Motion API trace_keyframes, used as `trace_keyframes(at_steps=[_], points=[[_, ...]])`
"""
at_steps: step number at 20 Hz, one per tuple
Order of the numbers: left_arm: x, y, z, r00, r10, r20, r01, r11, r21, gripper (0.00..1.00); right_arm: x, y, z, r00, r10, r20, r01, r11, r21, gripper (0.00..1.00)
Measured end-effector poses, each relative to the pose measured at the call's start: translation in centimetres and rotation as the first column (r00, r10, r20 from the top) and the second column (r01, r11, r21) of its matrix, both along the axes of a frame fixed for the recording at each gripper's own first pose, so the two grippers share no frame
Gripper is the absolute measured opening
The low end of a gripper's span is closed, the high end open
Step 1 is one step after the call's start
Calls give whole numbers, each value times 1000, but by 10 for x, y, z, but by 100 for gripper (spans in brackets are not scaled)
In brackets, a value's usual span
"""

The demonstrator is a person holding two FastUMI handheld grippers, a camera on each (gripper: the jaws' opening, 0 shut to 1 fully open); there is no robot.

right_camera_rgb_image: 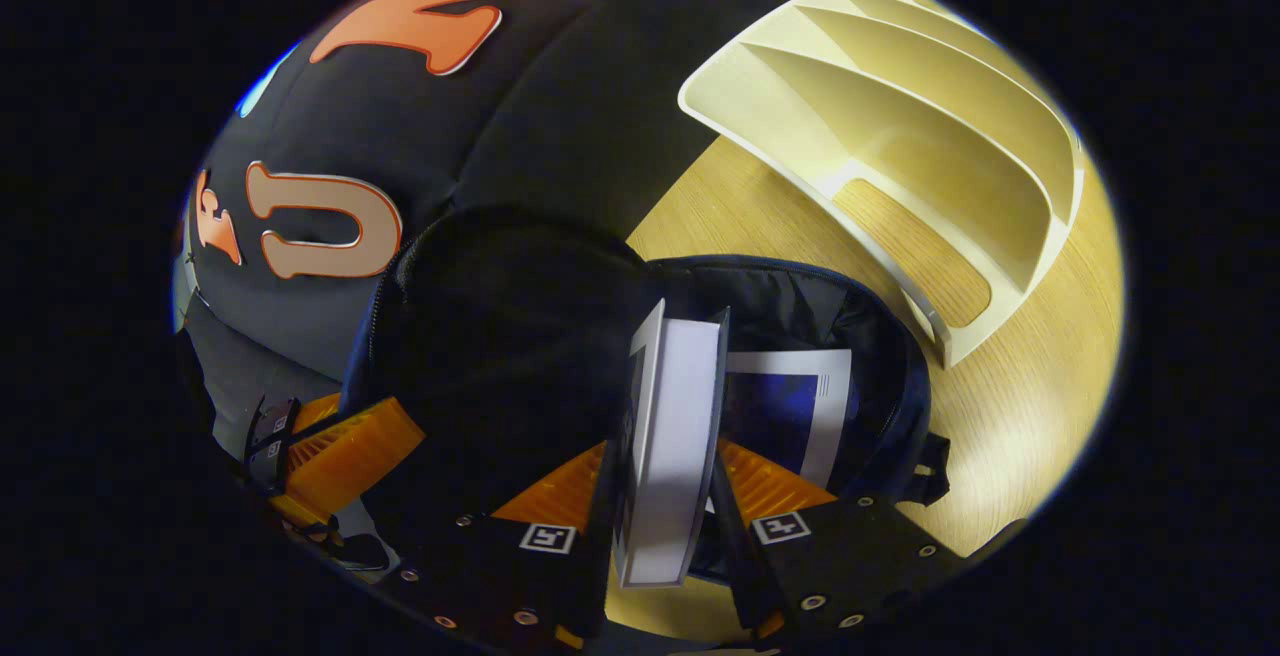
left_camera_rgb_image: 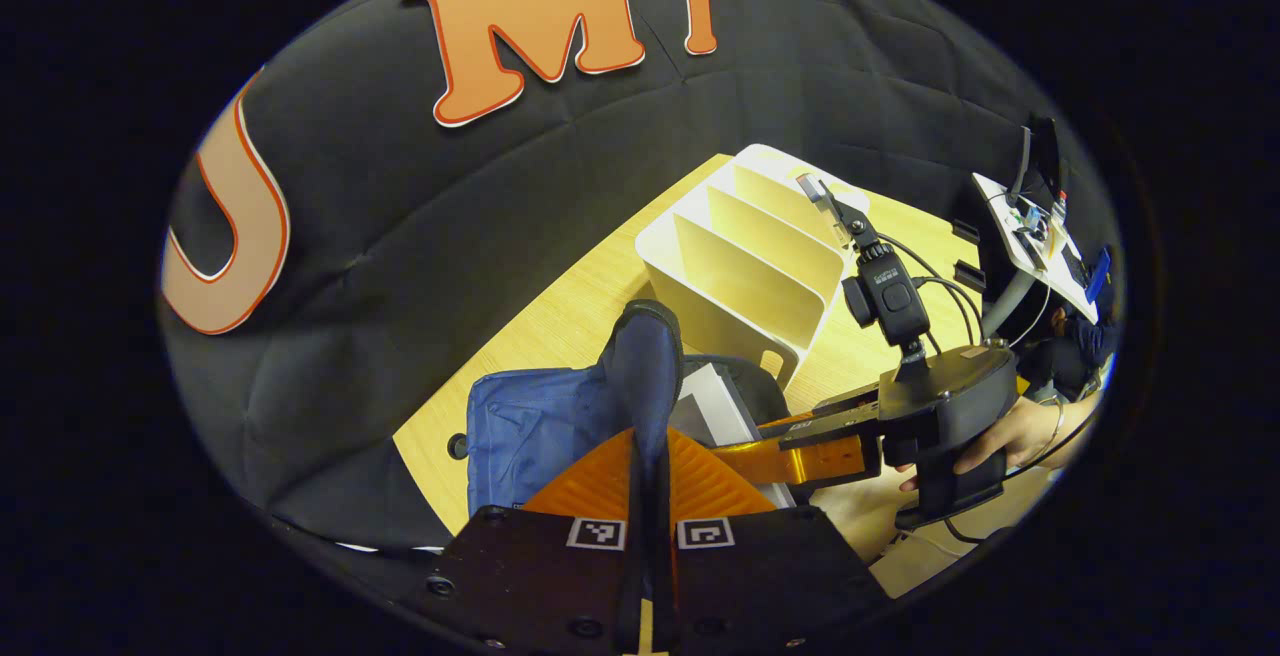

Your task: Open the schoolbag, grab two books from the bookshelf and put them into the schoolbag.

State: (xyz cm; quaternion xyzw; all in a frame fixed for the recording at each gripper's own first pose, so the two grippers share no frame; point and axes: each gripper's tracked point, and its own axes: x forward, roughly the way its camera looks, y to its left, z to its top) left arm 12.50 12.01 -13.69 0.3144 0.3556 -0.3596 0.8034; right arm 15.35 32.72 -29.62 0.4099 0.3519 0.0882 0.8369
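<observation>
Left gripper (left_camera_rgb_image: 648, 456) clamps the schoolbag (left_camera_rgb_image: 520, 436) flap; right gripper (right_camera_rgb_image: 668, 496) grips a book (right_camera_rgb_image: 672, 436) over the opening, apparently above another book (right_camera_rgb_image: 790, 406); bookshelf (right_camera_rgb_image: 900, 136) beyond.

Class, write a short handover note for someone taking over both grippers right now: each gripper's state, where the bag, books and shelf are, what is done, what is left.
Left gripper: shut on the schoolbag flap, holding the schoolbag open.
Right gripper: shut on the second book, poised upright at the bag's mouth.
First book already lies inside the bag.
Bookshelf stands behind the bag on the table, slots bare.
Done: bag opened, one book in.
Left: lower and release the second book, then let go of the flap.
</observation>
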Motion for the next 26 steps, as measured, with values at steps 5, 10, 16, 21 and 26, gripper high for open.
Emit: trace_keyframes(at_steps=[5,10,16,21,26], points=[[1,-1,-2,1000,-6,-1,6,1000,3,5,-13,-16,-8,999,-4,-40,2,999,-51,96],[-1,-2,-7,1000,-3,-15,3,1000,-2,5,-25,-31,8,1000,-17,-15,16,998,-53,97],[-12,-8,-19,999,4,-54,-4,1000,-4,12,-37,-72,18,998,-65,-5,64,995,-80,97],[-30,-22,-28,995,-18,-96,16,1000,-26,71,-49,-91,16,997,-72,-18,70,993,-95,97],[-27,-25,-29,999,12,-51,-13,1000,-15,98,-58,-102,10,997,-66,-41,62,993,-103,97]])
